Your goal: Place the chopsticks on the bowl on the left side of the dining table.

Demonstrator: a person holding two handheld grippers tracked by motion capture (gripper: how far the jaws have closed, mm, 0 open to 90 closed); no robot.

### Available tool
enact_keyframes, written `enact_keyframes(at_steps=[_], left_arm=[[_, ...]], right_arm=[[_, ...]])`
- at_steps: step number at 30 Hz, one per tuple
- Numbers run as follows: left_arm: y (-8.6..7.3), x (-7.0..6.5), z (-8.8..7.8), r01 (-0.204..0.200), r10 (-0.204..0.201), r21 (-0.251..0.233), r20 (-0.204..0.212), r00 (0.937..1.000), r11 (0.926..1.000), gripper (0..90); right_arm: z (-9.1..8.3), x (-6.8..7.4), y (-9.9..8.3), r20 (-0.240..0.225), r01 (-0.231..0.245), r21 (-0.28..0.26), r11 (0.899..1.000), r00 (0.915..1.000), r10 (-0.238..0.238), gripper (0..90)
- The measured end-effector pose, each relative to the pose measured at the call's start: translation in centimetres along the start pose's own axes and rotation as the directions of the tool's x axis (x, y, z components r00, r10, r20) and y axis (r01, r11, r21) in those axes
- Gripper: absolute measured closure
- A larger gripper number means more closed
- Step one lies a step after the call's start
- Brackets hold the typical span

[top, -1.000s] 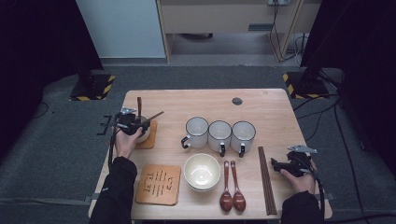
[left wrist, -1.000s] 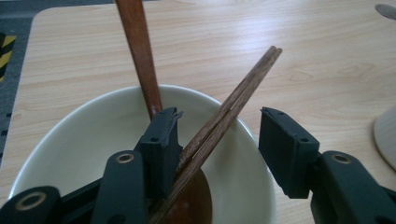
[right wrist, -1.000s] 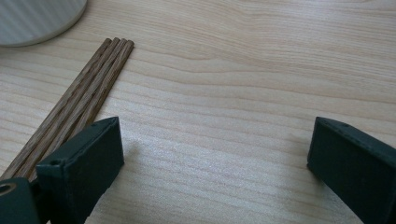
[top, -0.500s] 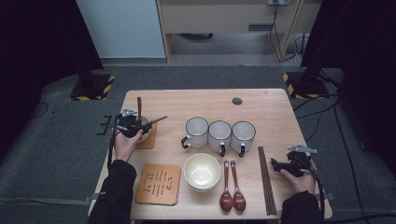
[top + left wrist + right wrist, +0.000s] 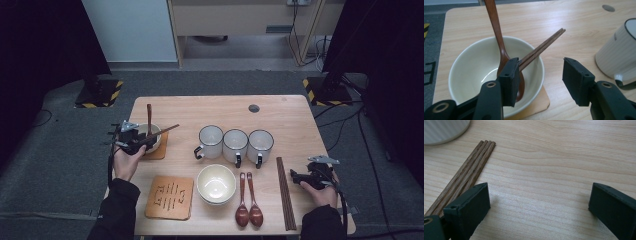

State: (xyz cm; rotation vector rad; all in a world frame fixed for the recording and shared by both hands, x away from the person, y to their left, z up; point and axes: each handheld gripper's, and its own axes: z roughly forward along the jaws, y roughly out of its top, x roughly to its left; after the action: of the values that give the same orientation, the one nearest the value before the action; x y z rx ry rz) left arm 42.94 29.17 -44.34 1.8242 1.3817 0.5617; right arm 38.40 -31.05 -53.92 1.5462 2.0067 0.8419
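At the left of the high view our left gripper (image 5: 141,143) hangs over the near rim of the bowl (image 5: 152,138) on its coaster (image 5: 161,151), released, nothing between its jaws; a spoon (image 5: 499,42) leans in the bowl and chopsticks (image 5: 541,47) rest across its rim just behind one jaw. To the right we see three mugs (image 5: 236,146) in a row, well clear, with a second bowl (image 5: 216,183), a second coaster (image 5: 170,197) and two spoons (image 5: 248,202) toward the bottom centre. At lower right our right gripper (image 5: 302,177) rests released on the worktop (image 5: 280,115) just beside more chopsticks (image 5: 284,192).
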Motion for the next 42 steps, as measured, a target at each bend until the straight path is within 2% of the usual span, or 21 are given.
enact_keyframes(at_steps=[6, 12, 22, 42], left_arm=[[-0.7, 0.6, -0.6, 0.018, -0.017, 0.013, -0.014, 0.9998, 0.9998, 47.1], [-1.3, 1.3, -0.9, 0.044, -0.043, 0.004, -0.032, 0.9986, 0.9990, 47.1], [-1.7, 1.6, -0.3, 0.048, -0.046, 0.038, -0.047, 0.9978, 0.9982, 47.0], [-1.5, 2.8, 0.7, 0.091, -0.089, 0.034, -0.066, 0.9938, 0.9952, 46.4]], right_arm=[[0.0, 0.0, 0.0, 0.000, -0.001, 0.000, 1.000, 1.0000, 0.001, 3.7], [0.0, 0.0, 0.0, 0.002, -0.004, 0.000, 1.000, 1.0000, 0.004, 3.7], [0.0, 0.1, 0.0, 0.003, -0.004, 0.000, 1.000, 1.0000, 0.004, 3.7], [0.0, 0.1, 0.0, 0.003, -0.004, 0.000, 1.000, 1.0000, 0.004, 3.7]])
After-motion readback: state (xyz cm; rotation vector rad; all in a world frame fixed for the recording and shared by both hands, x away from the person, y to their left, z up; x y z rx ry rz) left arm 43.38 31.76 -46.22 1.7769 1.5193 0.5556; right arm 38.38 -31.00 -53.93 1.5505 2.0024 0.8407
